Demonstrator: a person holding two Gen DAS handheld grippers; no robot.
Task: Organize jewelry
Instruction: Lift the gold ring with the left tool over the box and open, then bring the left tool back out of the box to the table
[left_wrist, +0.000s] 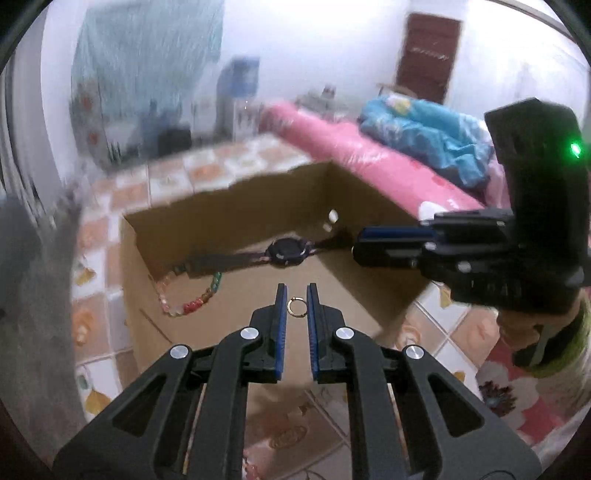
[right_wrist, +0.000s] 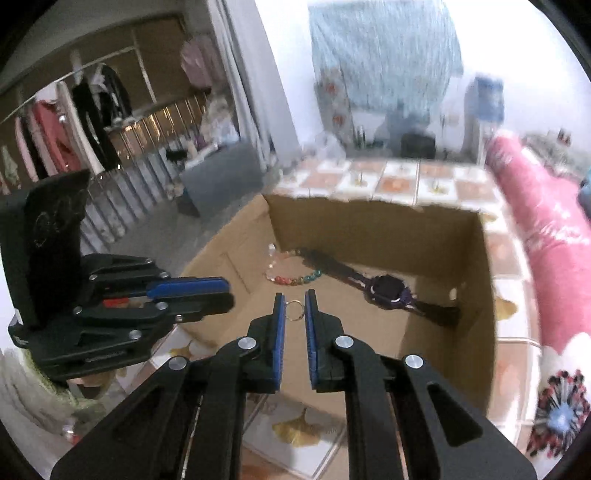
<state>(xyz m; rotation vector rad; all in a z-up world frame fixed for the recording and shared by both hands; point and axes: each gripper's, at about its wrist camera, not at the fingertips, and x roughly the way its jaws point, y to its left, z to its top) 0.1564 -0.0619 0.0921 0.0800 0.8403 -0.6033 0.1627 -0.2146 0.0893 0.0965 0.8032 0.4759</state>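
Note:
An open cardboard box (left_wrist: 236, 206) (right_wrist: 369, 221) stands on the tiled floor. Inside lie a dark purple watch (left_wrist: 286, 252) (right_wrist: 388, 290), a coloured bead bracelet (left_wrist: 192, 299) (right_wrist: 293, 277) and a small gold ring (left_wrist: 296, 307) (right_wrist: 294, 310). My left gripper (left_wrist: 296, 295) hovers over the box, jaws slightly apart, with the ring seen between its fingertips on the box floor. My right gripper (right_wrist: 294, 301) is also slightly open above the ring. In each view the other gripper (left_wrist: 399, 247) (right_wrist: 184, 295) reaches in from the side.
A pink mattress (left_wrist: 369, 158) (right_wrist: 546, 240) with a blue blanket (left_wrist: 424, 129) lies to the right of the box. A grey cushion (right_wrist: 221, 177) and a clothes rack (right_wrist: 74, 110) are at the left. A patterned tile floor (left_wrist: 221, 162) surrounds the box.

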